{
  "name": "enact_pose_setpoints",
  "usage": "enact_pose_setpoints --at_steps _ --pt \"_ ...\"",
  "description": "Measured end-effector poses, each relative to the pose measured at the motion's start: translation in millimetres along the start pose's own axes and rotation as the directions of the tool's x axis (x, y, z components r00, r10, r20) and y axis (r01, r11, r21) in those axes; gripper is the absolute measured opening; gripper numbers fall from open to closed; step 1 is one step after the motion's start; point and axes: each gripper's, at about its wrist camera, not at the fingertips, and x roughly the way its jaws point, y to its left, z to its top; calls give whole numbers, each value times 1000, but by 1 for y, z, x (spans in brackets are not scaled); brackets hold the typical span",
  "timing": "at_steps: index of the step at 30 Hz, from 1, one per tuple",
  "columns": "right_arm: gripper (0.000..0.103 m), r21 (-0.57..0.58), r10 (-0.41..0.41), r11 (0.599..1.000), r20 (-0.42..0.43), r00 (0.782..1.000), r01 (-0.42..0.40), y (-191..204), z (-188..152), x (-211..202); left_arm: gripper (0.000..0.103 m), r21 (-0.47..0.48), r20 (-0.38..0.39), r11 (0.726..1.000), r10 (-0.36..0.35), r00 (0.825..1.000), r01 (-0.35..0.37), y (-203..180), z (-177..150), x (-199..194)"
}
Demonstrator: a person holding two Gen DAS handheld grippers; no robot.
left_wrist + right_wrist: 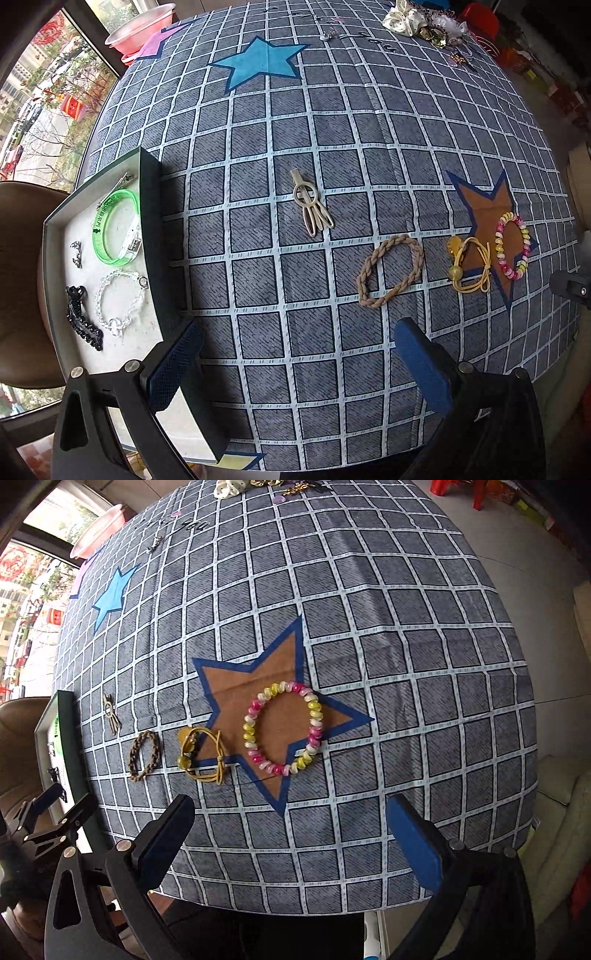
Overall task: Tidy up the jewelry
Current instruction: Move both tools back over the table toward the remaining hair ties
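Blue-padded fingers of the left gripper [299, 354] frame the bottom of the left wrist view; the jaws stand wide open and hold nothing. Its left finger overlaps the near right wall of the shallow dark-rimmed tray with a white floor [149, 221], which sits at the left edge of the bench [332, 129], itself covered by a grey checked cloth printed with stars. Inside the tray lie a translucent green bangle [118, 229], a clear crystal-bead bracelet [120, 302], a black beaded hair claw [83, 319] and a small silver charm [76, 253], all apart from one another.

Ahead of the left jaws, between the finger lines, lies a beige plastic hair clip [310, 205] on bare cloth. Ahead and to the right lies a tan braided hair tie [389, 271], then a yellow elastic cord with amber beads [469, 267].

The right gripper [291, 840] is likewise fully open and empty. Directly ahead of its jaws, centred between the fingers, a pink, yellow and white coil bracelet [282, 727] rests on a brown star with a blue outline [258, 672]. Nothing lies between the jaws and the bracelet.

Far across the bench sit a cream fabric scrunchie [402, 16] amid a cluster of further accessories, too small to identify, and a pink plastic basin [142, 26] beyond the cloth's far left corner.
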Motion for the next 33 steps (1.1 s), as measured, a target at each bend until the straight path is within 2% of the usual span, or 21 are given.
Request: enact_pose_setpoints --at_steps 10,13,19,22,25,31,33 --pt "103 16 -32 999 -22 999 32 -23 9 18 103 2 -13 1000 1 1000 -1 -19 9 17" --pt "103 19 -40 999 -26 999 41 -26 13 23 99 -1 -23 1000 2 1000 -2 -23 15 24" --pt "103 14 -54 998 -28 998 55 -26 17 39 99 -7 -29 1000 -9 1000 9 -32 23 36" --pt "103 14 -66 998 -23 998 66 -26 18 48 84 -2 -49 1000 -14 999 14 -37 26 50" --pt "95 15 -70 997 -20 997 70 -24 18 60 84 -10 -49 1000 -16 999 16 -42 30 58" --pt "92 -41 -125 991 11 992 125 -2 24 80 84 5 -33 1000 -26 999 26 -42 35 61" --pt "88 -74 -167 983 27 986 168 7 21 84 78 4 -30 999 -42 999 42 -51 34 60"
